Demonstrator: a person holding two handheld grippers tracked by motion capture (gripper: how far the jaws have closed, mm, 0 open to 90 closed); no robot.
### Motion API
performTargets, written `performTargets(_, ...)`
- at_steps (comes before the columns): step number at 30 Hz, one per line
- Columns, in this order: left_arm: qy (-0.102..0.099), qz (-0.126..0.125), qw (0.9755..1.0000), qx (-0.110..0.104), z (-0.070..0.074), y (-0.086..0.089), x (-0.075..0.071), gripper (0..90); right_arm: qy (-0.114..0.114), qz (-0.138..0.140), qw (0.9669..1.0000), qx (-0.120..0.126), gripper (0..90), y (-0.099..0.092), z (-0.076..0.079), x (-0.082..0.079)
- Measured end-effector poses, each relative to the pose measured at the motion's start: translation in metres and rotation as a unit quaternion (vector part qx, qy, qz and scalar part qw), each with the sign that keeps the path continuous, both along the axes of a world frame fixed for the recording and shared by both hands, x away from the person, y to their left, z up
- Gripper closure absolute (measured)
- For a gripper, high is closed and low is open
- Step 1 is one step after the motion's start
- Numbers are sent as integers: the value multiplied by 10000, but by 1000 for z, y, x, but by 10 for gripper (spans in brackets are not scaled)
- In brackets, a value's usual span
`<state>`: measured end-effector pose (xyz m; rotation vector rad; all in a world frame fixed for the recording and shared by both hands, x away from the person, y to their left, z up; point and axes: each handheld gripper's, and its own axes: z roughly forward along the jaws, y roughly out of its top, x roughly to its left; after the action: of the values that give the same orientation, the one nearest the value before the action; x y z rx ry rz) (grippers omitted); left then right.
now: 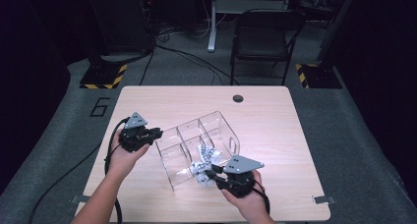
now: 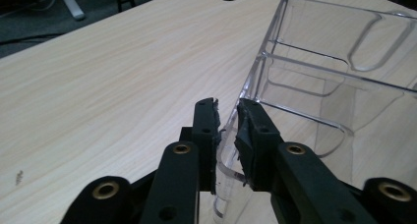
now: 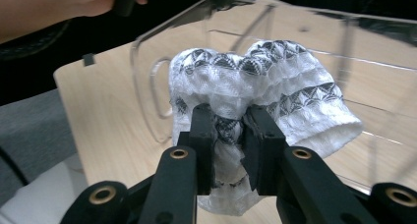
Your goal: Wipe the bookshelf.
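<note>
Gripping a bunched patterned sock (image 3: 255, 86), the right gripper (image 1: 212, 175) sits just outside the clear divided organizer's (image 1: 196, 145) near wall (left gripper (image 2: 227, 135) loosely straddles its left corner wall).

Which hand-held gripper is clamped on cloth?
The right hand-held gripper: its jaws pinch the white patterned sock. The left hand-held gripper straddles the clear organiser's wall instead.

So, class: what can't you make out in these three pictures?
- Sock: its lower part, hidden behind the right gripper, right gripper view.
- Clear organizer: far side cut off by the frame edge, left gripper view.
- Sock pattern: too small, high view.
- Left gripper: pads' contact with the wall unclear.
</note>
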<state>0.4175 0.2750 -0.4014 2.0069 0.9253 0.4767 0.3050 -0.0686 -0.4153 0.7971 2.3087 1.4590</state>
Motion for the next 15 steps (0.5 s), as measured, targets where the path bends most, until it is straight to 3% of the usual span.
performTargets(7,-90,-16,9997,-239,19,0,-16,573,-152,-632,9976,225,756,-51,7,-2)
performTargets(10,-107,-3,9995,-285,21,0,-23,528,-204,-1077,9937,238,756,-74,5,2)
performTargets(15,-71,-72,9990,-436,21,0,-36,468,-238,-1566,9874,23,754,-99,-5,9)
